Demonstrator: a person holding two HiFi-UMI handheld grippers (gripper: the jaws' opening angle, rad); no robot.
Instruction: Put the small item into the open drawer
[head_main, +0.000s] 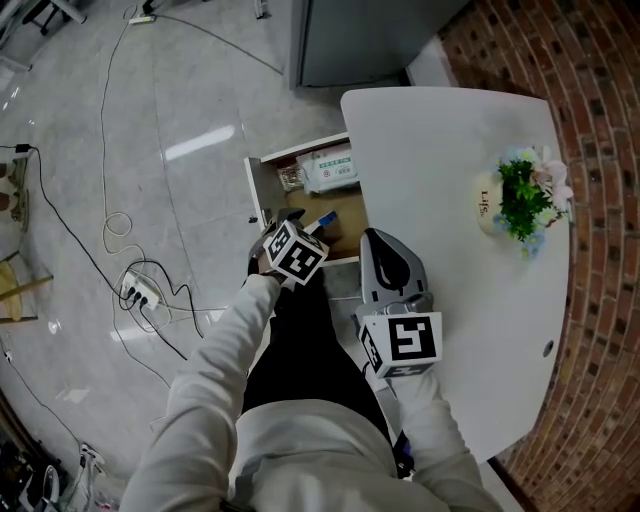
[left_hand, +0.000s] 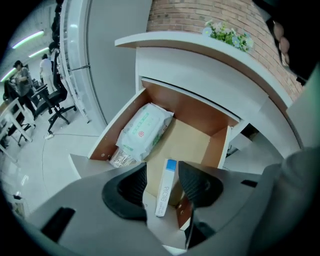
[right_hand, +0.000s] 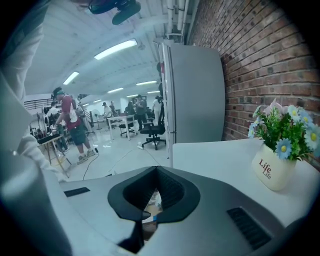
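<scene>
The small item, a slim white box with a blue end (left_hand: 166, 187), stands on end between the pads of my left gripper (left_hand: 161, 172). The pads stand wide apart and do not press on the box. It hangs just inside the front of the open wooden drawer (left_hand: 117, 127). In the head view my left gripper (head_main: 295, 215) hovers over the drawer (head_main: 256, 185), with the box's blue tip (head_main: 326, 218) showing. My right gripper (head_main: 375, 240) rests at the white table's (head_main: 440, 150) edge beside the drawer. Seen in its own view, the right gripper (right_hand: 152, 175) is shut and empty.
A pack of wipes (left_hand: 144, 129) and a small clear packet (left_hand: 122, 158) lie in the drawer's back left. A flower pot (head_main: 510, 200) stands on the table by the brick wall. A grey cabinet (head_main: 370, 40) stands beyond. Cables and a power strip (head_main: 140, 292) lie on the floor.
</scene>
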